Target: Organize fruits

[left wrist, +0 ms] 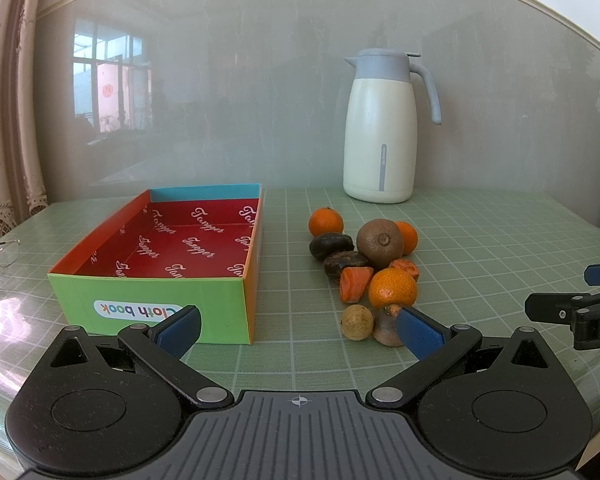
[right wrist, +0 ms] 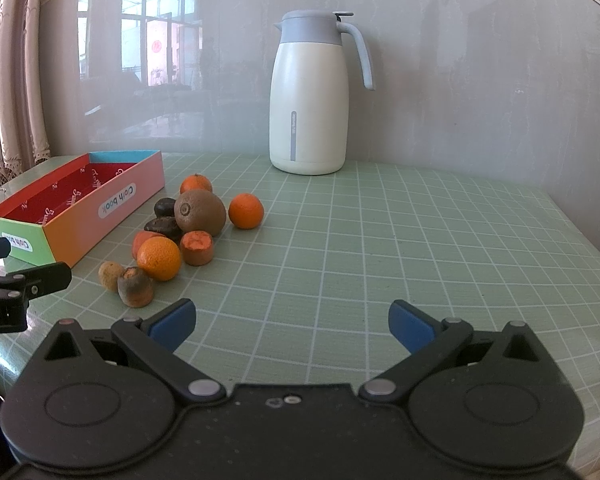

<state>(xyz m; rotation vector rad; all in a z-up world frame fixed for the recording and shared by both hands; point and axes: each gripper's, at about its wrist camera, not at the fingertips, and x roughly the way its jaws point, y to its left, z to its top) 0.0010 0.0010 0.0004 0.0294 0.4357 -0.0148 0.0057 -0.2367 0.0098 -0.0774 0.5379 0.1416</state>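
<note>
Nothing is packed yet: the box (left wrist: 160, 256) is empty. Both the left gripper (left wrist: 296, 330) and right gripper (right wrist: 292, 324) gape, holding nothing. Next, the fruit pile (right wrist: 180, 232) at ten o'clock probably needs grasping.

A desk (right wrist: 420, 240) under a pale green grid cover meets a glossy grey wall panel (right wrist: 480, 80), which mirrors a bright window (right wrist: 152, 12) at 11 o'clock. Beige curtains (right wrist: 16, 80) hang at 9 o'clock.

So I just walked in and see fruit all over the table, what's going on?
A person holds a claw in each hand, both open and empty. The left claw hovers between the cardboard box and the fruit pile; the right claw hangs over bare mat. The box holds nothing, so sorting hasn't started. A thermos jug stands behind.
</note>
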